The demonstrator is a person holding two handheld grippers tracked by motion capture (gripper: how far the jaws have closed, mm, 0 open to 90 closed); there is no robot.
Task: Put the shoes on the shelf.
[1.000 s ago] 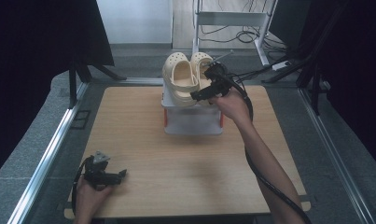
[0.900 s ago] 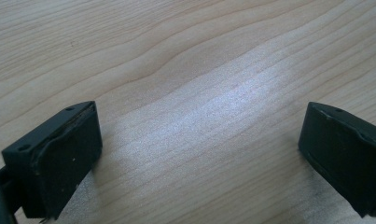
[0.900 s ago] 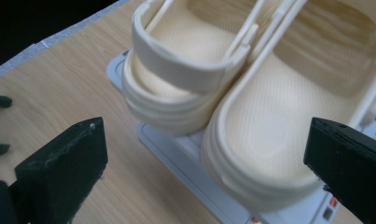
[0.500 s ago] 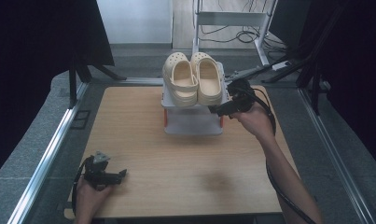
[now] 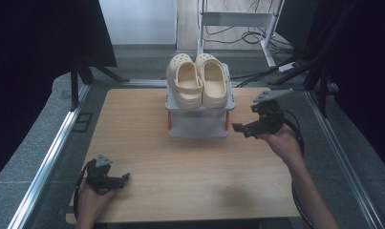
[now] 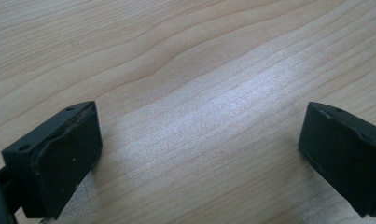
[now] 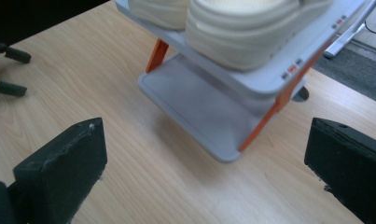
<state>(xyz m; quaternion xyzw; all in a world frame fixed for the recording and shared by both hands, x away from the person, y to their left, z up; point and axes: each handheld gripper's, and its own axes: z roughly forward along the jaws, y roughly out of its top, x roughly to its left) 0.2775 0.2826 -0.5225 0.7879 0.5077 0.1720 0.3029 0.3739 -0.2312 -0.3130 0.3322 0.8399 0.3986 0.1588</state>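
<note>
A pair of cream clogs (image 5: 197, 80) lies side by side on the top shelf of a small grey rack (image 5: 197, 128) with orange legs, at the back middle of the wooden table (image 5: 190, 171). My right gripper (image 5: 246, 119) hovers just right of the rack, open and empty. In the right gripper view the right gripper (image 7: 206, 128) faces the rack (image 7: 199, 112), whose lower shelf is bare, with a clog (image 7: 241, 28) above it. My left gripper (image 5: 122, 179) rests at the front left corner, open. The left gripper (image 6: 199, 116) looks at bare wood.
A metal rail (image 5: 51, 157) runs along the table's left edge, another along the right. Beyond the far edge stand a white frame (image 5: 238, 21) and floor cables (image 5: 257, 74). Dark curtains hang at both sides. Bare wood spans the table's front and middle.
My right gripper has drawn back from the right clog on the rack, moving right and toward the person. Both clogs stay on the top shelf. The left gripper has not moved.
</note>
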